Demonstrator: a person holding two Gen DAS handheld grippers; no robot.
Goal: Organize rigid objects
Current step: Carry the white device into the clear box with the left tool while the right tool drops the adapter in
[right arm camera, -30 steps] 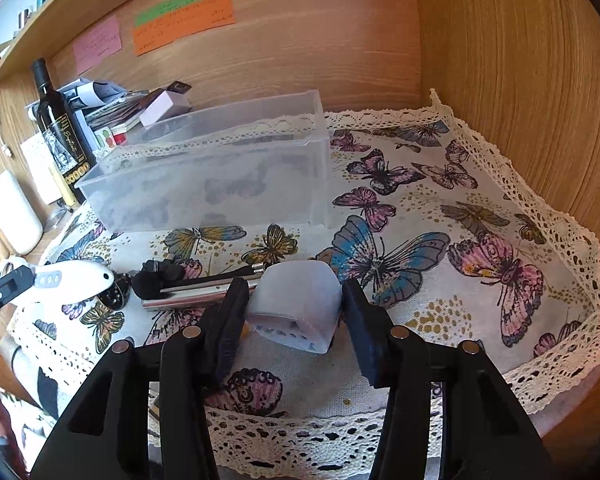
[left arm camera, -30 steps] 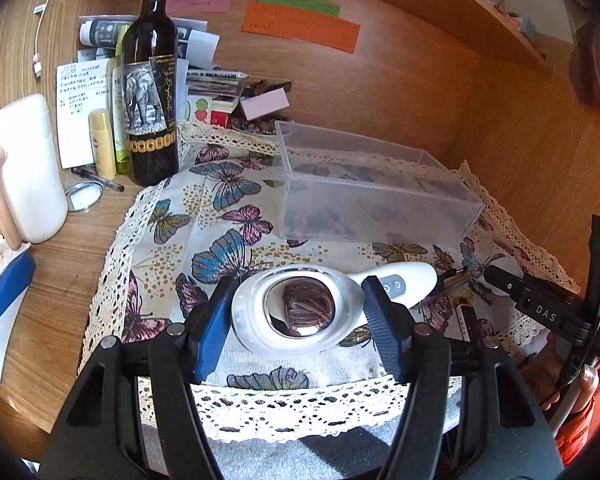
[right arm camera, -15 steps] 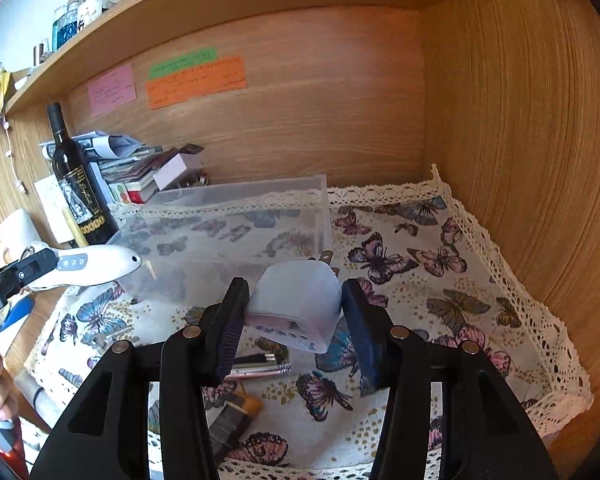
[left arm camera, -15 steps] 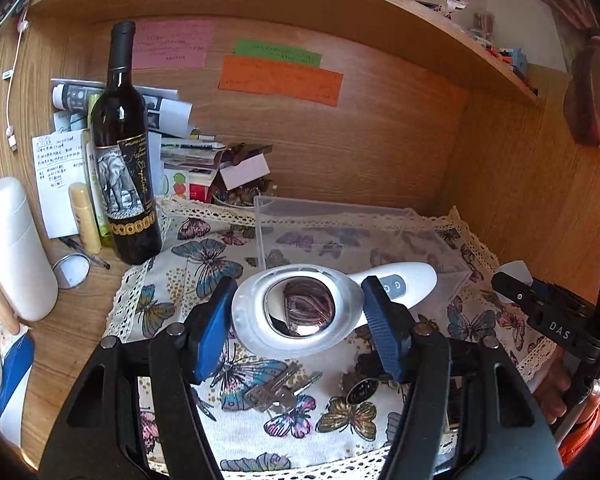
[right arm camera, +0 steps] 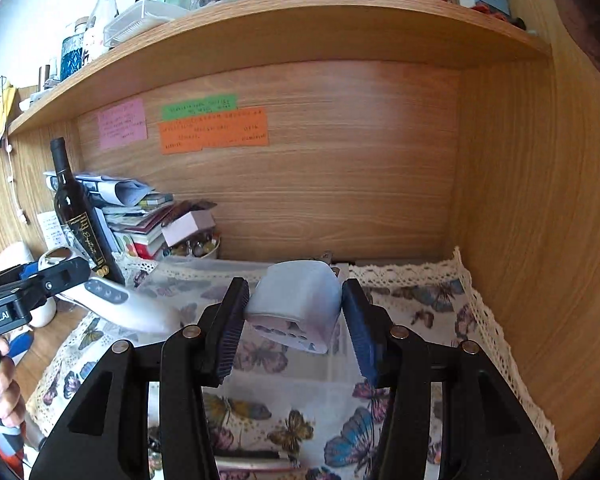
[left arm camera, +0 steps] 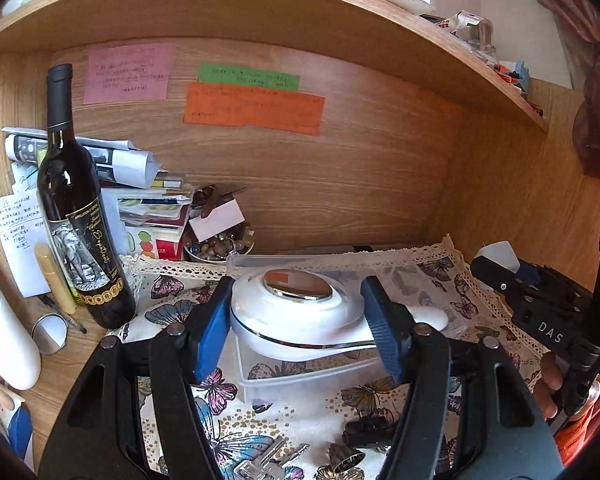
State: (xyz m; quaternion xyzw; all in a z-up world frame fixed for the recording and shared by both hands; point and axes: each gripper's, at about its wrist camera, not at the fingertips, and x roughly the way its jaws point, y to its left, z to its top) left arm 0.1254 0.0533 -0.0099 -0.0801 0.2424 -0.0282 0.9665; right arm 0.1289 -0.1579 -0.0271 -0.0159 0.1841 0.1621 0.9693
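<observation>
Left wrist: left claw (left arm camera: 296, 330) clamps white handheld device (left arm camera: 300, 312) above clear bin (left arm camera: 308, 376); right claw (right arm camera: 294, 320) clamps pale plastic block (right arm camera: 296, 304), bin below-ahead.

We see a wooden alcove: a back wall (right arm camera: 320, 168) with pink, green and orange notes (right arm camera: 214, 136), a side wall (right arm camera: 540, 220) at right, a cluttered shelf (right arm camera: 300, 16) overhead. Daylight falls on the butterfly cloth (right arm camera: 420, 308) covering the table (left arm camera: 56, 364).

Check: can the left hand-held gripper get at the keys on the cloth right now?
Probably not as is. The left hand-held gripper is shut on the white handheld device, so its jaws are occupied. The keys lie uncovered on the cloth below it; it must unload first.
</observation>
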